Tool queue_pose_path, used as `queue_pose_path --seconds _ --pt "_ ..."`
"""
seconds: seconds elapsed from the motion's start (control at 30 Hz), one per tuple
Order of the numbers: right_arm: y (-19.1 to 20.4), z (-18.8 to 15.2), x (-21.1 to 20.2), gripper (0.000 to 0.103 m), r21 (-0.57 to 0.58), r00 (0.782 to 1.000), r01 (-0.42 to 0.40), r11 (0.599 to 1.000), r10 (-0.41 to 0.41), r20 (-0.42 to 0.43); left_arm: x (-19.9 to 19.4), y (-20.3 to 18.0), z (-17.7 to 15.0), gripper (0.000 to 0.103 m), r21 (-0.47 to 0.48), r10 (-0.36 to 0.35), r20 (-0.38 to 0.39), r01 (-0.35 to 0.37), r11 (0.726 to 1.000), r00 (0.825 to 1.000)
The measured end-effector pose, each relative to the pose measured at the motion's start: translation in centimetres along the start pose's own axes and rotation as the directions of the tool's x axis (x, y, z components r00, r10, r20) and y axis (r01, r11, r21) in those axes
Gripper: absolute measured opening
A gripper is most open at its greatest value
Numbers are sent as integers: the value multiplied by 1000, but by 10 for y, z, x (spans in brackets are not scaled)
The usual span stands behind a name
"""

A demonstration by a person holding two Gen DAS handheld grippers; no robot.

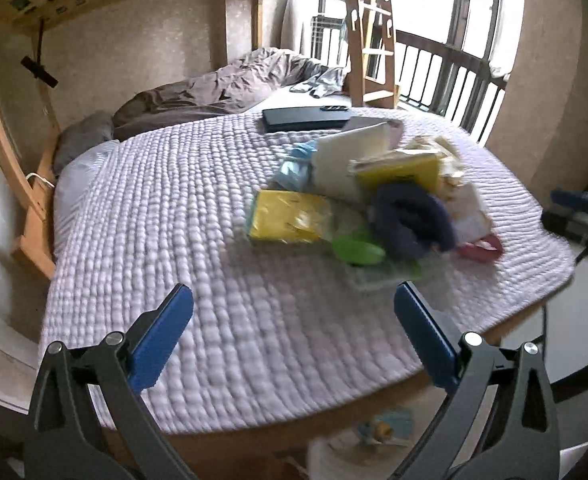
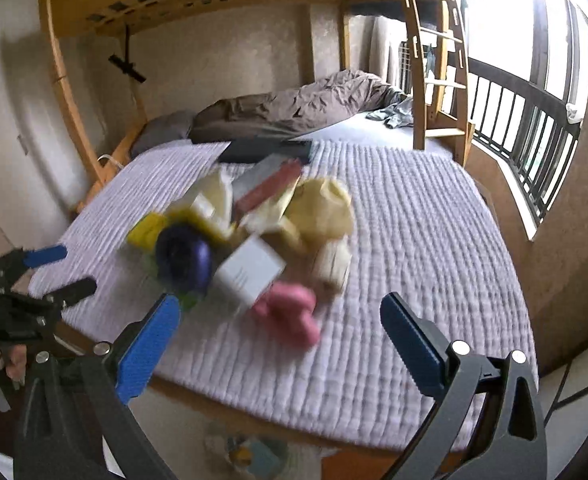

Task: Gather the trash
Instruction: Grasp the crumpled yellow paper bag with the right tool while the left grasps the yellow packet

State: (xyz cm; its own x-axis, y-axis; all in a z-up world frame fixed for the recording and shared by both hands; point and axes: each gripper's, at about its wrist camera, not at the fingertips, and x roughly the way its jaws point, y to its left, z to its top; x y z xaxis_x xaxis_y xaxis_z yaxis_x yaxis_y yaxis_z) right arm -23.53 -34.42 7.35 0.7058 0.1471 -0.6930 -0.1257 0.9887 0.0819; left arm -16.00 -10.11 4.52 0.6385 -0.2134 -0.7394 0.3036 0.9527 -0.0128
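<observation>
A pile of mixed items lies on the lilac quilted bed (image 1: 173,208). It holds a yellow packet (image 1: 289,218), a dark blue rolled cloth (image 1: 410,220), a green piece (image 1: 358,252), a white box (image 2: 249,274), a pink object (image 2: 289,308) and crumpled yellow paper (image 2: 322,208). My left gripper (image 1: 294,320) is open and empty, short of the pile over the near quilt. My right gripper (image 2: 279,332) is open and empty, its jaws on either side of the pink object but nearer the camera. The left gripper also shows in the right wrist view (image 2: 59,270).
A dark flat case (image 1: 306,118) lies behind the pile. A grey duvet (image 1: 213,92) and pillow are at the bed's far end. A wooden bunk frame and ladder (image 1: 374,40) stand at the back. A bag with items (image 2: 249,452) sits on the floor below the bed edge.
</observation>
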Motion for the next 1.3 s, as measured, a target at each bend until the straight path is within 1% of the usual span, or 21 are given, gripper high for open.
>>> queue_pose_path --seconds 0.1,0.2,0.3,0.4,0.47,0.6,0.7,0.8,0.83,0.93,1.0,1.03,1.07,1.1,1.13,1.17,1.2,1.3 --pt "-17 25 21 99 50 1000 -13 999 13 -12 15 5 9 101 3 -8 -9 8 1000 1000" --pt "-35 52 51 99 121 998 -28 992 34 -49 29 10 20 101 5 -23 -16 23 1000 1000" --pt "-48 72 80 99 154 996 -26 988 39 -80 40 9 30 101 18 -23 -23 23 1000 999" --pt "-54 85 103 99 177 993 -22 984 41 -108 53 10 39 101 23 -31 -33 32 999 999" --pt "-58 94 121 99 196 990 -36 980 61 -127 62 11 42 101 28 -29 -43 30 999 999" --pt "-57 97 146 99 186 984 -29 982 61 -168 74 10 47 101 41 -49 -60 52 998 997" --pt "-58 96 158 99 188 978 -26 982 64 -197 82 9 50 101 50 -47 -62 50 998 997" --pt "-61 94 173 99 219 969 -41 975 91 -228 91 12 53 101 33 -44 -78 47 998 996" --pt "-62 93 176 99 229 967 -44 973 99 -235 95 13 53 100 32 -41 -86 44 999 995" --pt "-69 88 189 99 296 953 -90 951 169 -253 101 13 54 98 35 -53 -92 57 998 994" --pt "-68 88 190 99 294 955 -95 951 170 -243 102 13 54 92 41 -68 -92 72 997 993" --pt "-67 89 191 99 284 955 -95 954 168 -246 102 12 54 88 42 -77 -92 81 996 993" --pt "-66 89 191 94 278 955 -94 956 166 -246 103 12 54 84 42 -83 -93 87 995 992" --pt "-66 89 190 90 270 955 -96 958 165 -245 103 12 54 78 42 -91 -94 96 995 991" --pt "-65 90 191 81 260 955 -102 960 167 -243 102 10 54 71 43 -105 -97 110 993 990" --pt "-63 91 191 70 258 954 -123 958 186 -235 102 8 54 71 45 -106 -96 111 993 990" --pt "-63 91 190 69 263 951 -144 954 207 -229 101 7 54 70 50 -97 -93 103 993 991" --pt "-62 91 185 64 252 954 -151 956 208 -217 99 4 55 67 55 -89 -84 94 994 992"
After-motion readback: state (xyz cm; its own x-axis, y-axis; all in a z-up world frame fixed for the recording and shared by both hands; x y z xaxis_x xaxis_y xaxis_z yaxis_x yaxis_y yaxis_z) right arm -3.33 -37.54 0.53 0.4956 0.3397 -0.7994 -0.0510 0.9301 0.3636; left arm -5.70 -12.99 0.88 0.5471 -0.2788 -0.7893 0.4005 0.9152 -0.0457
